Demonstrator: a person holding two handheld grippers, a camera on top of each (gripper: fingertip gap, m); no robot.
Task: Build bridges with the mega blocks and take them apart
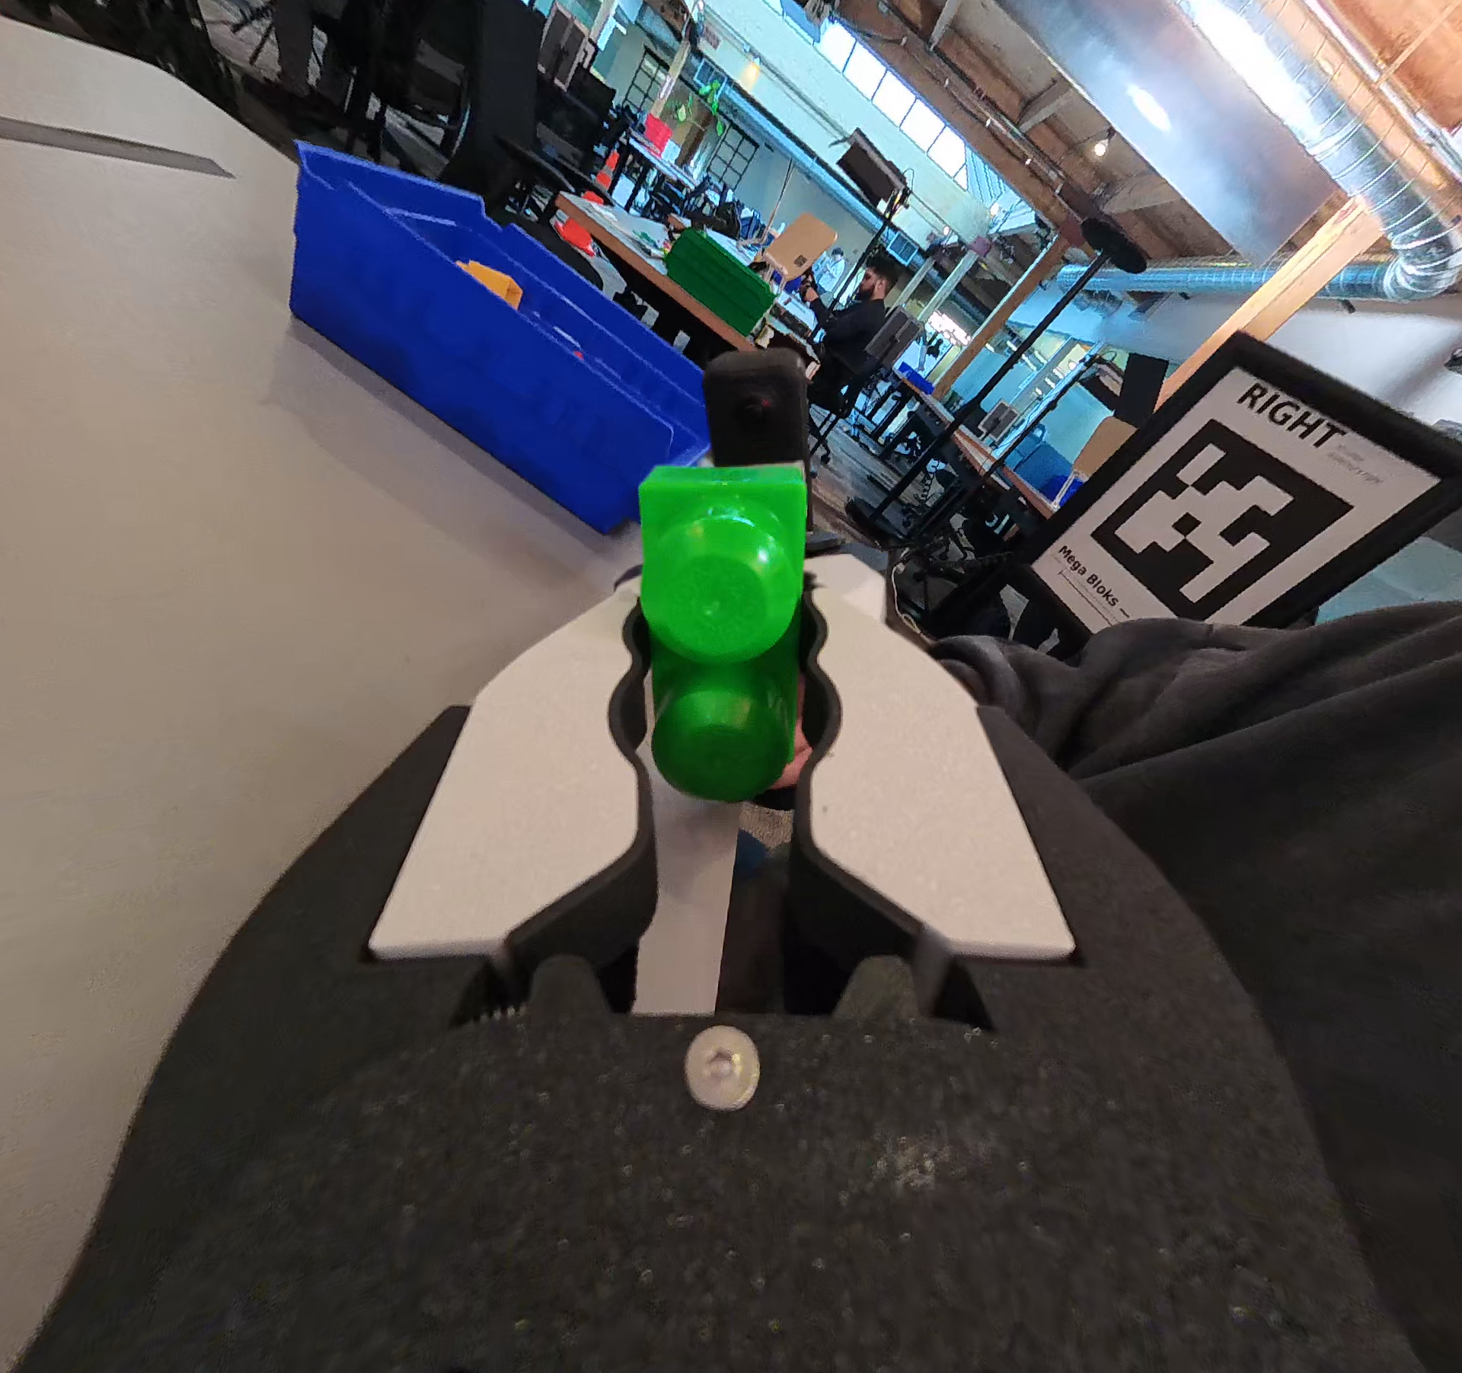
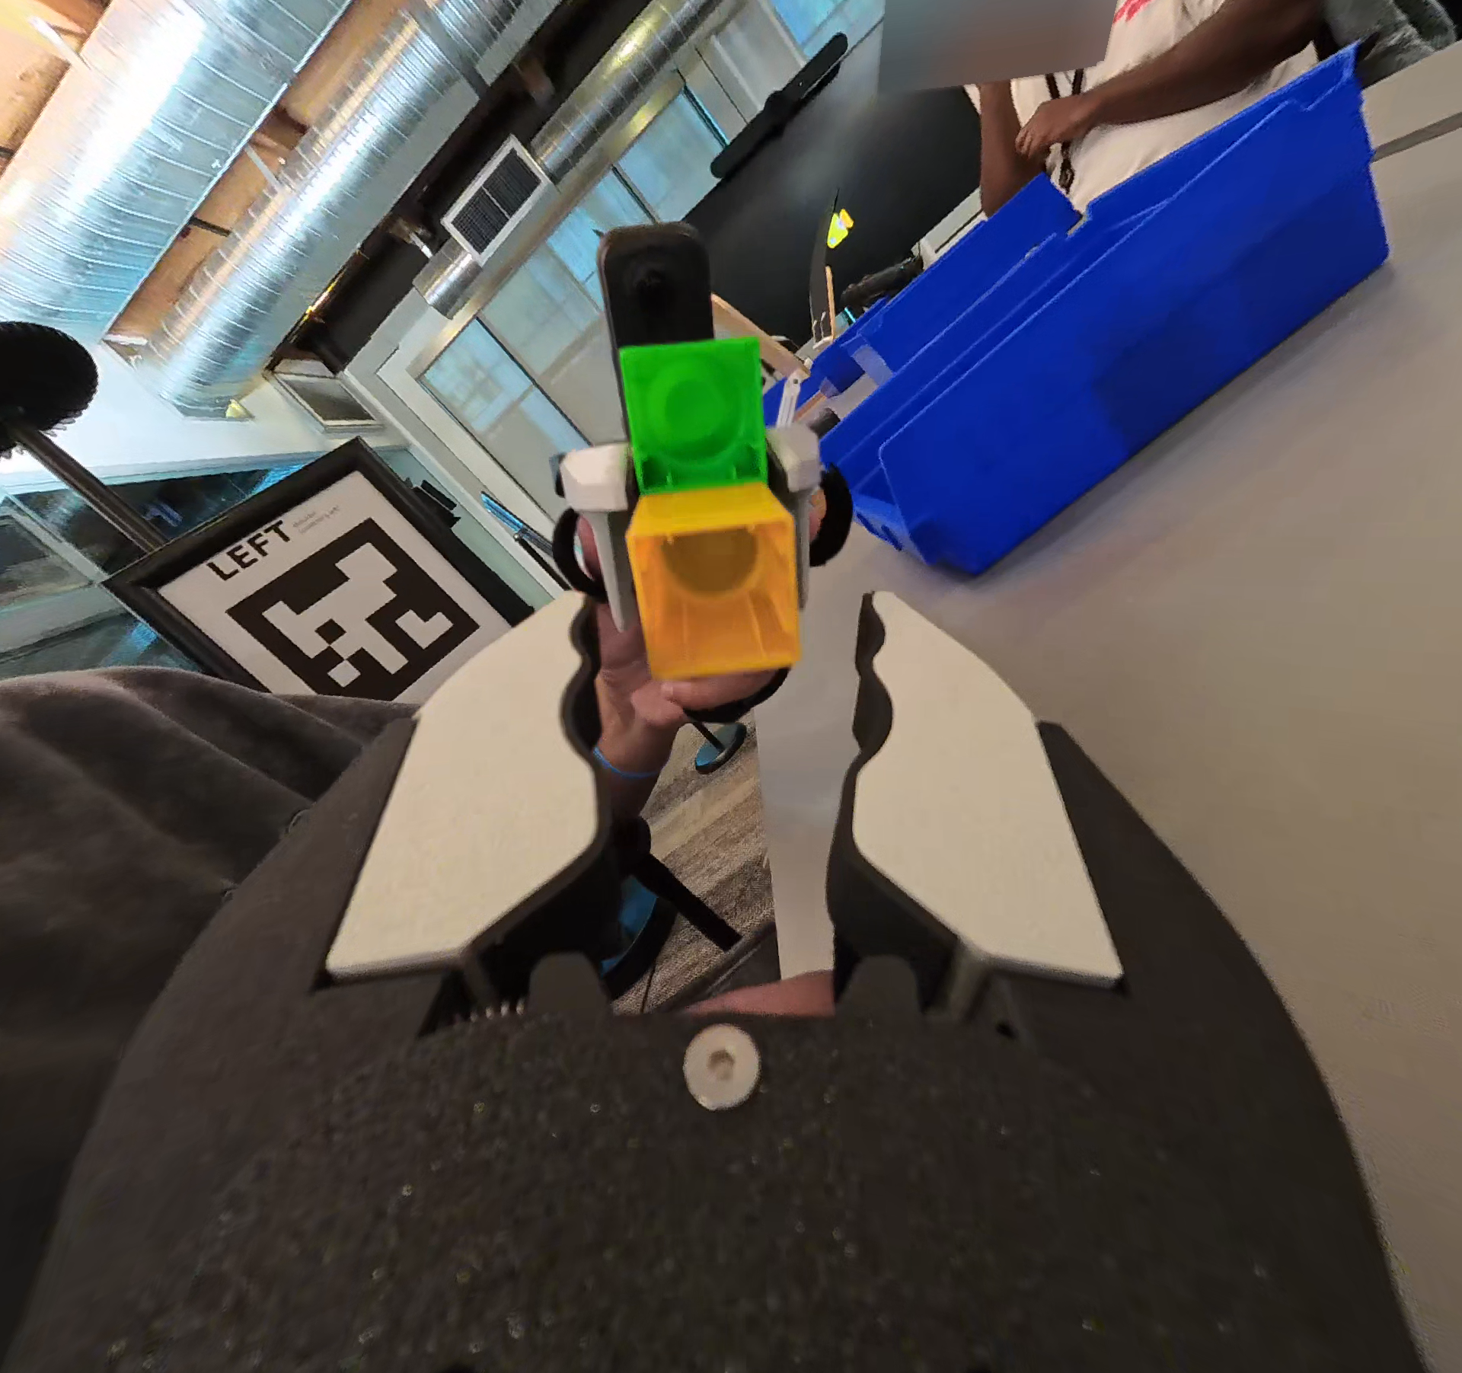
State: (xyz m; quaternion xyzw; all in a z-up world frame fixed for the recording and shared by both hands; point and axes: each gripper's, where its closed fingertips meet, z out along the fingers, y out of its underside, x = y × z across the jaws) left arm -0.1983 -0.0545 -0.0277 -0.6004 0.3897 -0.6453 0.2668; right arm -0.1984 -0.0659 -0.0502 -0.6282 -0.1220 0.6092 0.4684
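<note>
- My left claw (image 1: 724,615) is clamped narrow on the green block (image 1: 716,544), pinching its two sides. It's held up in the air by the edge of the white table (image 1: 198,544), not far from the blue bin (image 1: 443,322).
- My right claw (image 2: 728,607) is wide open and holding nothing, lined up on the yellow block (image 2: 712,591) but not touching it.
- My read is that this is a take-apart step: the yellow one has to come off the green one.
- To do it cleanly I'd slide the right fingers onto the yellow block's flat sides only, staying clear of the green, and close firmly. Then I'd pull straight back along the stud line, maybe with a tiny rock. The left keeps its squeeze so the green doesn't twist out.
- The left wrist view only gives me the green block's two studs facing the lens. The yellow block is completely hidden behind it.
- The right wrist view shows the hollow undersides: green block (image 2: 692,409) above, yellow plugged in below and nearer to me, with the left claw (image 2: 696,469) gripping the green.
- It also catches a person in a white shirt (image 2: 1187,29) standing behind the bin (image 2: 1107,401).
</note>
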